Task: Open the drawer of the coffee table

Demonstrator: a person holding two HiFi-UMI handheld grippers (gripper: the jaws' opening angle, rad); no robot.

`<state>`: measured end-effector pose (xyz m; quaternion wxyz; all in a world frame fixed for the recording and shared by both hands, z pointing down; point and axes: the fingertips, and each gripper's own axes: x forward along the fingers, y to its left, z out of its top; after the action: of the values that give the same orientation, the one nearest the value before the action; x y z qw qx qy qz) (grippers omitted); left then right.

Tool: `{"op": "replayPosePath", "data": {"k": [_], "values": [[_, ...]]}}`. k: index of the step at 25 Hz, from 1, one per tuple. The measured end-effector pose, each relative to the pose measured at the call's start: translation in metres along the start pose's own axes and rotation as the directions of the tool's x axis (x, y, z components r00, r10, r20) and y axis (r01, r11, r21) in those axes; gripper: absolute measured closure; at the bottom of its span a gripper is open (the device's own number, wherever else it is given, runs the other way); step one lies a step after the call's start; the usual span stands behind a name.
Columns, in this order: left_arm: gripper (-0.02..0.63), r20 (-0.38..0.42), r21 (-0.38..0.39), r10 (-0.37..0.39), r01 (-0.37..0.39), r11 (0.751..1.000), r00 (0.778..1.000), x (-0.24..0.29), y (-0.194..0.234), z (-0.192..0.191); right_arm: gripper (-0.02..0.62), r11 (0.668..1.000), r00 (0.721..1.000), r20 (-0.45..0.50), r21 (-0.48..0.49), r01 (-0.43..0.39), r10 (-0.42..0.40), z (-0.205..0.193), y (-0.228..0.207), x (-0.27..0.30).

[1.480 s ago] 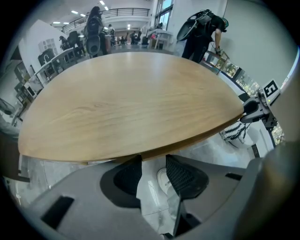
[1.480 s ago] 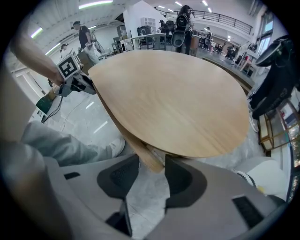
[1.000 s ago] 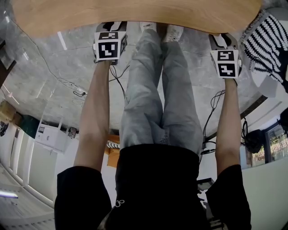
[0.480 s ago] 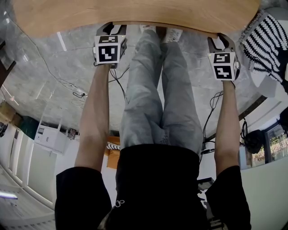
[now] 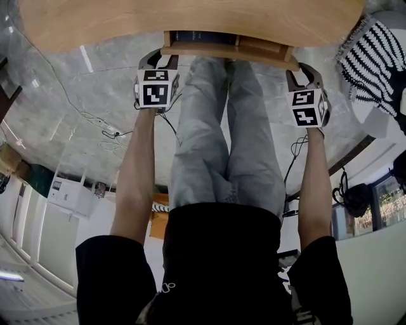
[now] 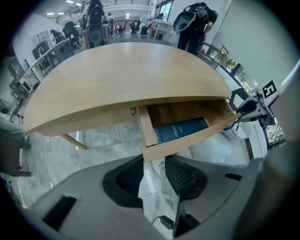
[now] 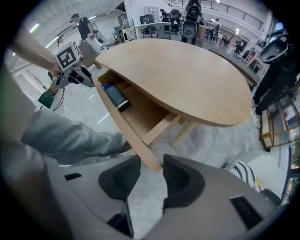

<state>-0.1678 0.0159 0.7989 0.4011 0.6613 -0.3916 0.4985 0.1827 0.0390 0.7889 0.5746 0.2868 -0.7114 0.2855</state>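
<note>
Over the marble floor (image 5: 95, 95), the drawer (image 5: 241, 47) at 12 o'clock has slid out from the coffee table (image 5: 190, 19), with the jaws of left gripper (image 5: 158, 60) and right gripper (image 5: 301, 71) clamping its front: partly open.

Both arms reach straight forward and parallel, one on each side of the legs (image 5: 222, 139). Left arm (image 5: 135, 171) and right arm (image 5: 312, 184) have bare forearms and black short sleeves. Left gripper (image 5: 160, 58) points steeply down, jaws pinching the left end of the drawer (image 5: 216, 49) front. Right gripper (image 5: 303, 70) is also steeply down, jaws wide and clamped on the right end of the front.
</note>
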Motion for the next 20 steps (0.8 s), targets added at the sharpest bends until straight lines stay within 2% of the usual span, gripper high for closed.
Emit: {"op": "replayPosePath", "data": {"k": [20], "values": [[0.469,-0.146,0.007,-0.014,0.015,1.000,0.989,-0.021,-0.022,-0.090,0.456,0.993,0.987,-0.113,0.000,-0.115,0.114,-0.062,0.076,-0.012]]}}
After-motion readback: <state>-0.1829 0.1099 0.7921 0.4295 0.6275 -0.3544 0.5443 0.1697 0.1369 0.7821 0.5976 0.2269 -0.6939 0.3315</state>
